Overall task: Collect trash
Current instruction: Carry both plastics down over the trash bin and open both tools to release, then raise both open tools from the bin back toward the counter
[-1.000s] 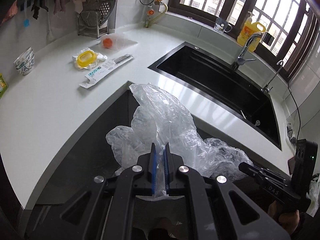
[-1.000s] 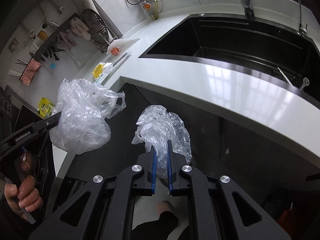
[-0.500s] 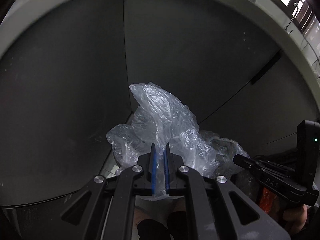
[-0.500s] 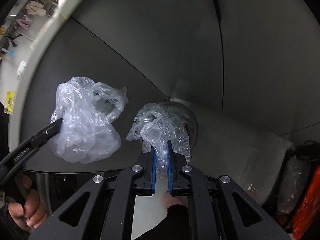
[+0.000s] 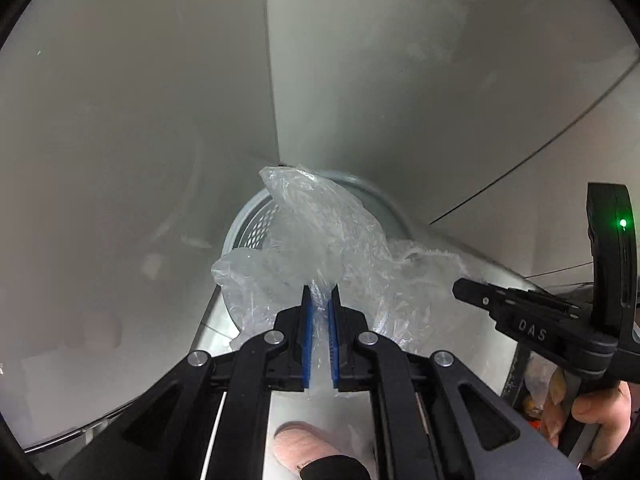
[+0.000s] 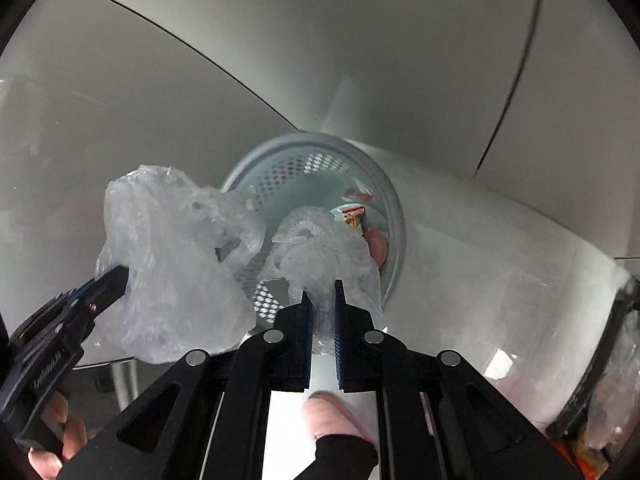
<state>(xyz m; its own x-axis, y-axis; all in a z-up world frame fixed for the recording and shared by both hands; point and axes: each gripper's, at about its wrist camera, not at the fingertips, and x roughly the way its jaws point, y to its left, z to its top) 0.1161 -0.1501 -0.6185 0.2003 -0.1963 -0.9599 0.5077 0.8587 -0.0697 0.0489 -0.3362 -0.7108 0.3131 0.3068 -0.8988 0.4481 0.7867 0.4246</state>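
Observation:
My left gripper [image 5: 319, 294] is shut on a crumpled clear plastic bag [image 5: 316, 232], held above a round perforated grey waste bin [image 5: 256, 220]. My right gripper [image 6: 323, 290] is shut on a second, smaller clear plastic bag [image 6: 320, 248] right over the bin [image 6: 394, 224]. In the right wrist view the left gripper [image 6: 108, 280] and its bag [image 6: 172, 256] hang at the bin's left rim. The right gripper's fingers [image 5: 472, 294] show at right in the left wrist view. Wrappers [image 6: 352, 214] lie inside the bin.
Grey cabinet doors [image 5: 400, 80] rise behind the bin, meeting in a corner. A black-rimmed bin with a bag and orange items [image 6: 612, 368] stands at the far right. A pink slipper [image 6: 336, 412] is on the floor below the grippers.
Both grippers have dropped from counter height to below the counter and closed in on the perforated bin, each still holding its bag. The counter and sink have left the view.

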